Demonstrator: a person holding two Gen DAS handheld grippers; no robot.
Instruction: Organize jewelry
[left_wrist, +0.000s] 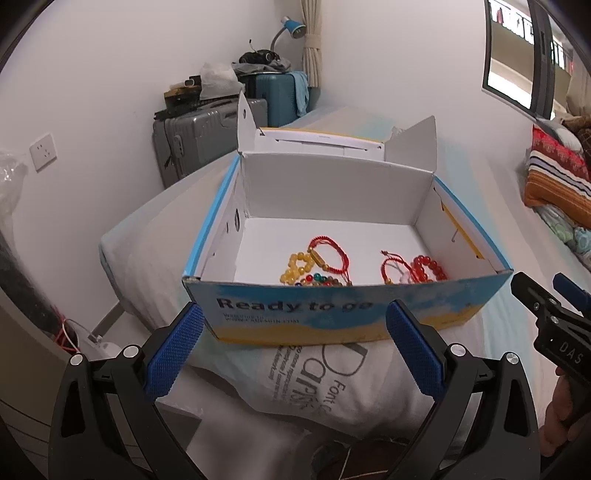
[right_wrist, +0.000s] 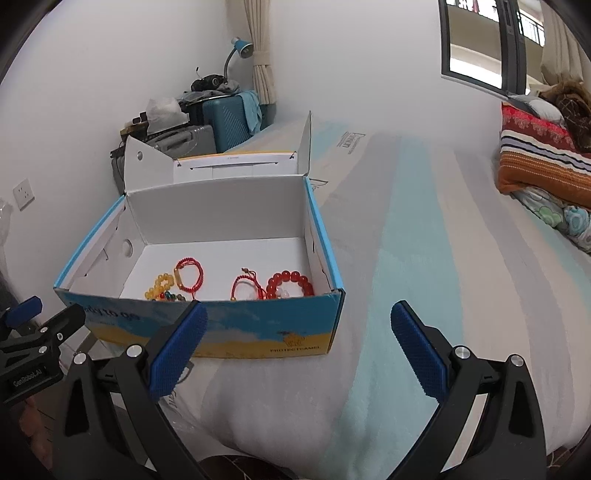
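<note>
Both the left gripper (left_wrist: 293, 328) and the right gripper (right_wrist: 299, 328) hover spread wide and empty before the open blue-and-yellow cardboard box (right_wrist: 258, 328) on the bed. Inside lie a red glass-bead bracelet (right_wrist: 290, 284), red cord bracelets (right_wrist: 189, 271) and a yellow bead bracelet (right_wrist: 159, 286).

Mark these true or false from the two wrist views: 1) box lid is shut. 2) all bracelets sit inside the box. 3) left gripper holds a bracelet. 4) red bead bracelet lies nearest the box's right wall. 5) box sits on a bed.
1) False. The box is open, its lid folded back behind it.
2) True. The yellow bead bracelet, the red cord bracelets and the red bead bracelet all lie on the box floor.
3) False. The left gripper is open and empty, in front of the box.
4) True.
5) True. It rests on the bed, on striped bedding.
</note>
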